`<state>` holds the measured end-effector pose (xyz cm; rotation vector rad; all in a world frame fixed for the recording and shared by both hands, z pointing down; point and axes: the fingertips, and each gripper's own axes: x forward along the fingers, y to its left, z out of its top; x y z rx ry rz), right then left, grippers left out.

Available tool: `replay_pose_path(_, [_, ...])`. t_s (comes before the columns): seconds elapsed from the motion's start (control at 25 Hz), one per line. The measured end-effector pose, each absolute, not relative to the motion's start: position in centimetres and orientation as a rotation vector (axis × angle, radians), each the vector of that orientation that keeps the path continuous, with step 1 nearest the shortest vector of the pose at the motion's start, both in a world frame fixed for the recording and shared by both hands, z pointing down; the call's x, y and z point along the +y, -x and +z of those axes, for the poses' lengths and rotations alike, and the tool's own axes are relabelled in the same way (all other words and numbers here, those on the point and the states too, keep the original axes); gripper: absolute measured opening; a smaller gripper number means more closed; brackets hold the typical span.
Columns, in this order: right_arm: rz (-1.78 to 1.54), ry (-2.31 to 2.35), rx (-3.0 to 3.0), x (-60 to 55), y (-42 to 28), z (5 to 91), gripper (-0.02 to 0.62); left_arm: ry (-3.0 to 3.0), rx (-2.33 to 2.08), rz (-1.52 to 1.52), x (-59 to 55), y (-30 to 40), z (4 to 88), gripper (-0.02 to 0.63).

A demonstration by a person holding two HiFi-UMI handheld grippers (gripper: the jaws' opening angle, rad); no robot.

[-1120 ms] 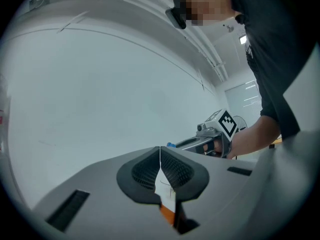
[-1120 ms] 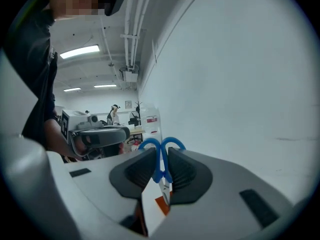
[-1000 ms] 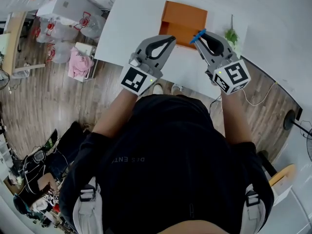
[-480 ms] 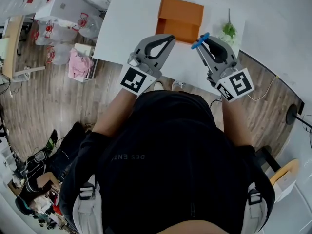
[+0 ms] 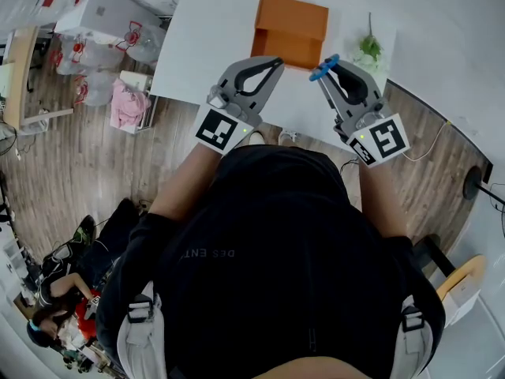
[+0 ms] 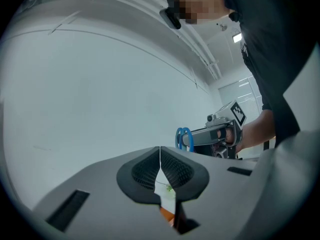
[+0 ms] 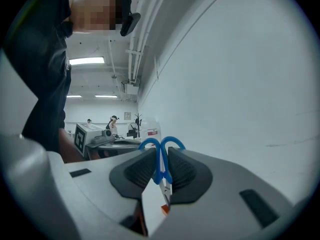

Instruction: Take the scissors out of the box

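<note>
One change: the scissors have come clear of the box (now above the table), the right gripper closing its jaws tighter on them. The left gripper has its jaws together, empty. Removal looks done.

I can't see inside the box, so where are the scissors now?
The blue-handled scissors are out of the orange box: in the head view they sit right of centre, between the right tongs, which are closing on them.
</note>
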<state>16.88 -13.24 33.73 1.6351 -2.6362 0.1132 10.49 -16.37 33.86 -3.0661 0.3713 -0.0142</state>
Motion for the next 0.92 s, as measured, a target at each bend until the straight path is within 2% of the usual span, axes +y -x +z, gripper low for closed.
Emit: replay_pose_path(0.92, [0.117, -1.617, -2.661, -13.23, -16.70, 33.20, 0.084, 3.052, 0.374, -0.006, -16.27, -10.60, 33.53, 0.020])
